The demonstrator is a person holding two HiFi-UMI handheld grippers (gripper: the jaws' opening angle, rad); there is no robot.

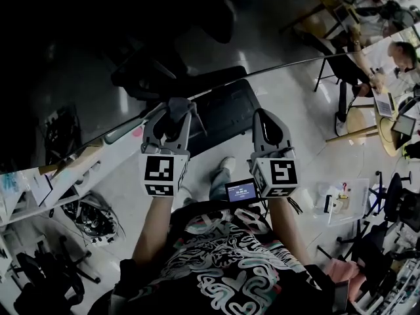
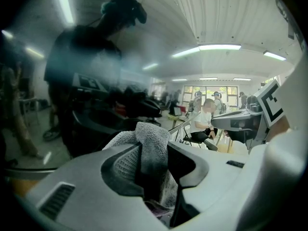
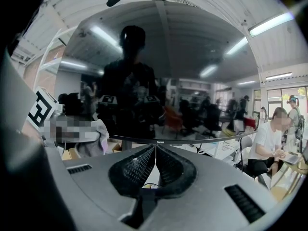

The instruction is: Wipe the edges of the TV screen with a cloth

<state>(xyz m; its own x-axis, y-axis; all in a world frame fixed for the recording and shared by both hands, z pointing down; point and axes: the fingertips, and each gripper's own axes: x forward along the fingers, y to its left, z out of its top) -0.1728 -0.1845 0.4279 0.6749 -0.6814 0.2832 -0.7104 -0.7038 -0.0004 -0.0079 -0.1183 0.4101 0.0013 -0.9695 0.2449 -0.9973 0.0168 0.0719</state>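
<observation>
Cloth (image 2: 150,137), grey looped terry bunched into a fold, is sitting clamped in our left gripper (image 2: 156,146), close before the glossy, dark, curved TV screen (image 3: 183,71). We are holding our right gripper (image 3: 154,150) with ribbed jaws pressed together, empty, near its edge.
</observation>
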